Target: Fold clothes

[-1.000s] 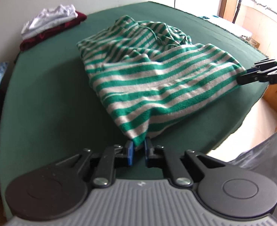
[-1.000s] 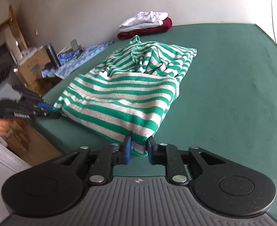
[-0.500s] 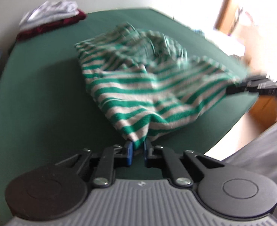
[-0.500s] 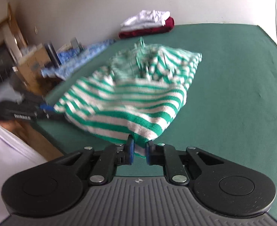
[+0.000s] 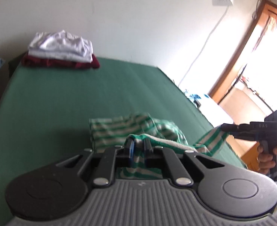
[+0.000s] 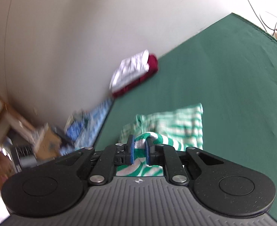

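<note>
From my left wrist, my left gripper [image 5: 138, 148] has its jaws clamped on a corner of the striped shirt [image 5: 138, 130], which lies on the green table [image 5: 72, 98]; my right gripper [image 5: 225, 127] grips the shirt's other corner. From my right wrist, that gripper's [image 6: 140, 151] jaws pinch bunched striped cloth, nearer than the folded pile [image 6: 134, 73].

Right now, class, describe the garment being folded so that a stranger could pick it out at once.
Find the green table. At its near edge lies the striped top, apart from the folded pile by the far wall. It alone has green and white stripes; the pile is plain white over dark red.
</note>
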A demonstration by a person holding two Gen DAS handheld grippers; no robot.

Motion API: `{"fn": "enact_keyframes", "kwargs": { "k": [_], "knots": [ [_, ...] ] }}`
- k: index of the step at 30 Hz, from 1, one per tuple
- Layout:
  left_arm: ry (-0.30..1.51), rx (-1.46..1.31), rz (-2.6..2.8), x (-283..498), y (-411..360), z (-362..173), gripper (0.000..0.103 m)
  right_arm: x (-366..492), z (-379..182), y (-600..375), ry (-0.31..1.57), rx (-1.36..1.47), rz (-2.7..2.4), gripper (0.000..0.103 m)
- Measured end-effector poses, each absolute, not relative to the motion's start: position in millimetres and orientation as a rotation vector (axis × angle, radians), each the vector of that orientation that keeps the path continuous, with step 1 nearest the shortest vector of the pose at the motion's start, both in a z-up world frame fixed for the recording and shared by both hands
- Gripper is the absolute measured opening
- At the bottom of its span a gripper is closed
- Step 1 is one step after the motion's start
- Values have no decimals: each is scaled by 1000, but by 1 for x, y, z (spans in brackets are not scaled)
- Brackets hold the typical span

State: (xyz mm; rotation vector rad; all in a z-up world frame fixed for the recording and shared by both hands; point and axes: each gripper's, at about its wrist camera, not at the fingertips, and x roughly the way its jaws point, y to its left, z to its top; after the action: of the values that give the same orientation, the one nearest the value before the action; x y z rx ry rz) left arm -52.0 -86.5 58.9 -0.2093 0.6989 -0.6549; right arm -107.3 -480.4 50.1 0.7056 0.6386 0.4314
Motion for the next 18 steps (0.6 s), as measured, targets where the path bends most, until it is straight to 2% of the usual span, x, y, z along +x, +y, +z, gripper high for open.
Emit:
{"fn": "enact_keyframes", "kwargs": {
  "k": [6, 11, 13, 18],
  "knots": [
    [664, -208, -548, 8, -107, 58, 3, -43, 35, -499, 627, 820, 386, 11],
    [725, -225, -407, 52, -113, 22, 3, 3, 6, -511, 655, 878, 336, 9],
    [749, -207, -333, 64, -116, 5, 0, 19, -10, -512, 674, 910, 317, 8],
    [846, -204, -229, 80, -120, -30, 0, 32, -55, -503, 751, 933, 267, 6]
  ]
}}
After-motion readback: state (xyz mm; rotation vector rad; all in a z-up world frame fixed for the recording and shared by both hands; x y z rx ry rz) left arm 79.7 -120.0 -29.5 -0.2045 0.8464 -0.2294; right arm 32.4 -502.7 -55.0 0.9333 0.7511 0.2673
